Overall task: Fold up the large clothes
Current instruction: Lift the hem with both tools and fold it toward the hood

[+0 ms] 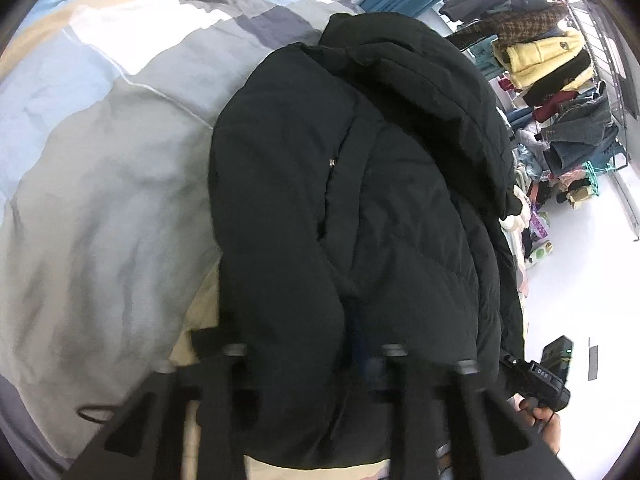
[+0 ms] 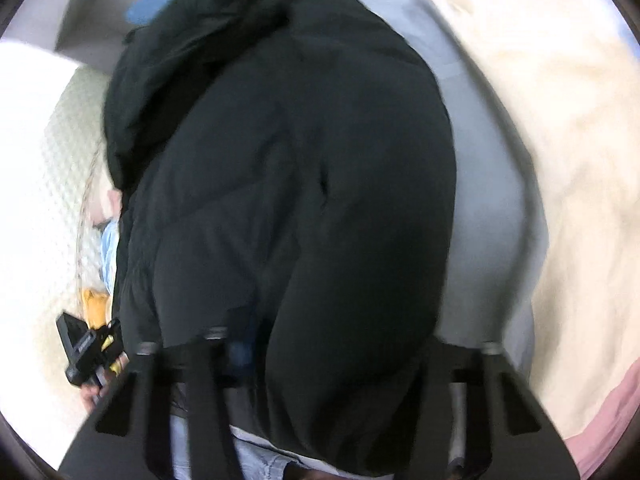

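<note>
A large black padded jacket (image 1: 360, 184) lies bunched on a bed, its hood (image 1: 424, 80) at the far end. My left gripper (image 1: 316, 360) is at the jacket's near hem with its fingers (image 1: 234, 364) spread and cloth bulging between them. The right wrist view shows the same jacket (image 2: 304, 168), blurred by motion. My right gripper (image 2: 316, 360) is at its near edge, fingers (image 2: 212, 344) wide apart with a thick fold of jacket between them. Each view shows the other hand-held gripper at the jacket's side: the right one (image 1: 540, 380) and the left one (image 2: 88, 352).
The bed has a patchwork cover (image 1: 100, 140) of blue, grey, white and beige. A rack heaped with clothes (image 1: 552, 80) stands at the right, over a white floor (image 1: 580, 280). A white textured surface (image 2: 48, 184) lies left of the bed.
</note>
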Available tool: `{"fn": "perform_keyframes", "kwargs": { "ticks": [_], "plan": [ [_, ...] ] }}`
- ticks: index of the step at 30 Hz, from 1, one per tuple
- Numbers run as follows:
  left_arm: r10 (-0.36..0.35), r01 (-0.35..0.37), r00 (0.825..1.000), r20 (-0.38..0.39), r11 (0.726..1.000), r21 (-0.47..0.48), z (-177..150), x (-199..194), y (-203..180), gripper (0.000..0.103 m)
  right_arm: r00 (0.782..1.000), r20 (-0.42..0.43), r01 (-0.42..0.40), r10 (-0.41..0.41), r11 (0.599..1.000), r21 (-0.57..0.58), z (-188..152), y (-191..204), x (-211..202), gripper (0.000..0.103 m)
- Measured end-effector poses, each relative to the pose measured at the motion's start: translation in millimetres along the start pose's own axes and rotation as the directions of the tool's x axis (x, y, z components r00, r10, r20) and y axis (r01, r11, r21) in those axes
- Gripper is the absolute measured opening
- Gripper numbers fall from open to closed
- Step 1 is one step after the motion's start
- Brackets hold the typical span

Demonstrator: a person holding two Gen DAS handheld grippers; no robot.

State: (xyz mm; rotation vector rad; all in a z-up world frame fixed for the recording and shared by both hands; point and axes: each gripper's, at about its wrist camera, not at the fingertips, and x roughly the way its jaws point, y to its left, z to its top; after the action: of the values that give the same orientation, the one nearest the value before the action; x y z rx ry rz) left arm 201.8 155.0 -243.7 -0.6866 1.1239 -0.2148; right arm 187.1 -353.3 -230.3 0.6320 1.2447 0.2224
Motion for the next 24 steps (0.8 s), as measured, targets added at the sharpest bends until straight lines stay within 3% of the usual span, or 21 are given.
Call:
{"fn": "perform_keyframes", "kwargs": {
  "ticks": [2, 5, 11, 19, 24],
  "plan": [
    [-0.014, 0.014, 0.999, 0.033, 1.000, 0.010, -1, -9, -6, 0.009, 0.999, 0.044, 0.006, -0.003, 0.998, -0.063, 1, 17, -11, 0.019],
    [-0.055, 0.051, 0.995, 0.084, 0.998, 0.046, -3, -29, -23, 0.007, 0.994, 0.108, -0.016, 0.026, 0.996, -0.089, 2, 27, -31, 0.015],
    [-0.147, 0.136, 0.982, 0.121, 0.986, 0.095, -7, -72, -56, 0.004, 0.983, 0.175, -0.023, 0.051, 0.987, -0.160, 4, 35, -87, 0.013],
    [-0.253, 0.249, 0.955, 0.155, 0.967, 0.047, -18, -141, -56, 0.003, 0.953, 0.230, -0.147, 0.195, 0.966, -0.212, -9, 47, -160, 0.012],
    [-0.263, 0.256, 0.949, 0.172, 0.965, 0.063, -29, -176, -73, 0.003, 0.943, 0.244, -0.163, 0.226, 0.954, -0.253, -28, 57, -183, 0.011]
  ]
}}
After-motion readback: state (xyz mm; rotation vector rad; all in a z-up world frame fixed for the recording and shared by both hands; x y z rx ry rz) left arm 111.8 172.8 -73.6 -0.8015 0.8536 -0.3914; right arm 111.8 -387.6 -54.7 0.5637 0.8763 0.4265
